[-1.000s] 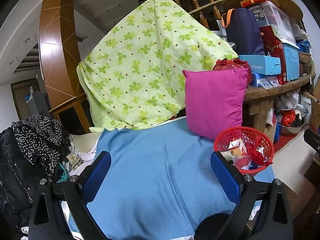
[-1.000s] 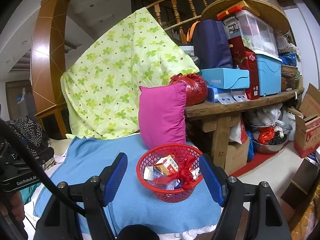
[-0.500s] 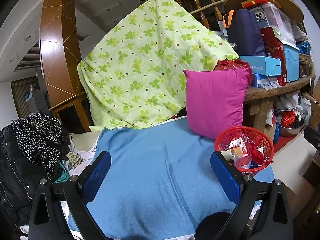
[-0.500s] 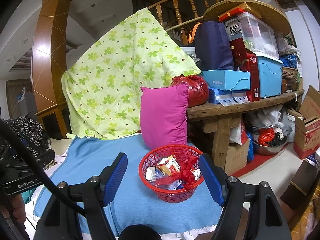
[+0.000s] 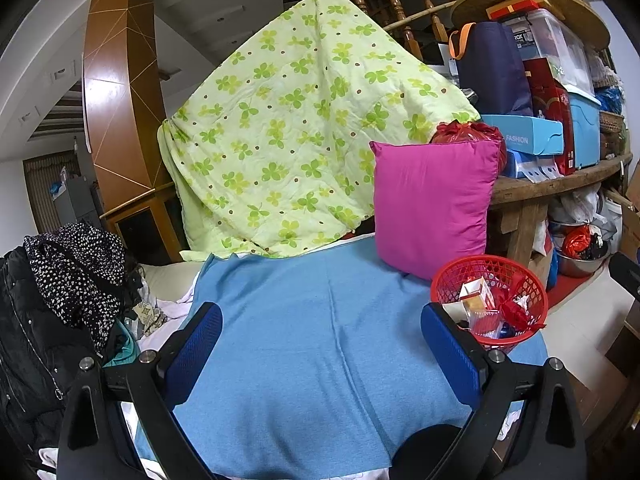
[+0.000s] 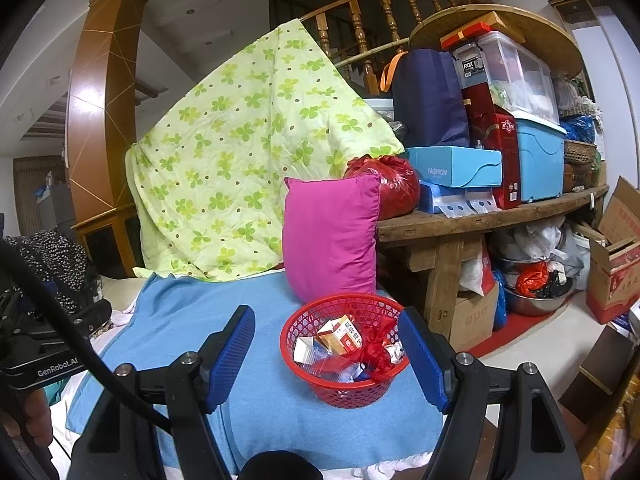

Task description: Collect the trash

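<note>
A red mesh basket (image 6: 344,394) stands on the blue blanket (image 6: 188,320), holding small cartons (image 6: 340,334), a crumpled red wrapper (image 6: 374,350) and clear plastic. My right gripper (image 6: 326,334) is open just in front of it; the right finger overlaps the rim, and the left finger is apart from it. My left gripper (image 5: 320,340) is open over bare blanket (image 5: 312,320) with nothing between its fingers. From there the basket (image 5: 492,266) sits to the right, just beyond the right finger.
A magenta pillow (image 6: 332,236) leans behind the basket, beside a green clover quilt (image 6: 240,160). A wooden bench (image 6: 500,216) on the right carries boxes and a red bag (image 6: 394,186). Dark clothes (image 5: 60,280) pile up on the left. A hand (image 6: 28,420) holds the left gripper.
The right wrist view has drifted very slightly, so the basket sits a touch lower in the frame. Both grippers stay open and nothing was picked up or let go.
</note>
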Action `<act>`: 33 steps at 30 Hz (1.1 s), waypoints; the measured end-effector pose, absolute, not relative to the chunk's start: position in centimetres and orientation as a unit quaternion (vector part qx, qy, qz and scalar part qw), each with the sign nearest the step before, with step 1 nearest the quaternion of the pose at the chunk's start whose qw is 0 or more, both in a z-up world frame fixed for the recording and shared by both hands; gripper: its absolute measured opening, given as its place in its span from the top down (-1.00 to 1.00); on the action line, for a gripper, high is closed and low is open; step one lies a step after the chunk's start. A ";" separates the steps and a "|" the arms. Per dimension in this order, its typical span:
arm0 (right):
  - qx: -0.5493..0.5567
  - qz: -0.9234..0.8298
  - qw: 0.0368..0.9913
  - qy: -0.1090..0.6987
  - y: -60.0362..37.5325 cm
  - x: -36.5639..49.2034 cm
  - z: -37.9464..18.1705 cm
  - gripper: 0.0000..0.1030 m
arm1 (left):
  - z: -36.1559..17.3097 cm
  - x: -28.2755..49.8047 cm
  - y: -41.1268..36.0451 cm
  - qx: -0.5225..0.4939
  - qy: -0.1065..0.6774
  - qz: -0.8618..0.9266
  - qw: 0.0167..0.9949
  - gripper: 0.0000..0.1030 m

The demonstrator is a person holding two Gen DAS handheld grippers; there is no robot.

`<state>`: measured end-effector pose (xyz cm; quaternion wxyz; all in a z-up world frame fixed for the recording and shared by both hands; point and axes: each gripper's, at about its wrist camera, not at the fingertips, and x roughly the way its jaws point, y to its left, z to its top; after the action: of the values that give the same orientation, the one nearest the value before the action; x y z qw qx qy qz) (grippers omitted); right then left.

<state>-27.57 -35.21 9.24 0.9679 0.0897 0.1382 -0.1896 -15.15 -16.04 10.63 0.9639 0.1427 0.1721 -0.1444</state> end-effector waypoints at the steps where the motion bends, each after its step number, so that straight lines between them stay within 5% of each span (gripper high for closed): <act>1: 0.089 -0.190 0.968 0.138 -35.2 -27.6 9.2 -0.50 | 10.6 -15.2 -16.0 0.143 0.172 -0.144 0.964 -0.93; 33: 0.093 -0.193 0.966 0.142 -35.8 -27.7 9.1 -0.50 | 10.3 -15.7 -16.2 0.144 0.173 -0.147 0.963 -0.93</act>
<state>-27.71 -35.76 9.12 0.9663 0.0933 0.1420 -0.1934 -15.66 -16.17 10.34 0.9631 0.1441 0.1733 -0.1472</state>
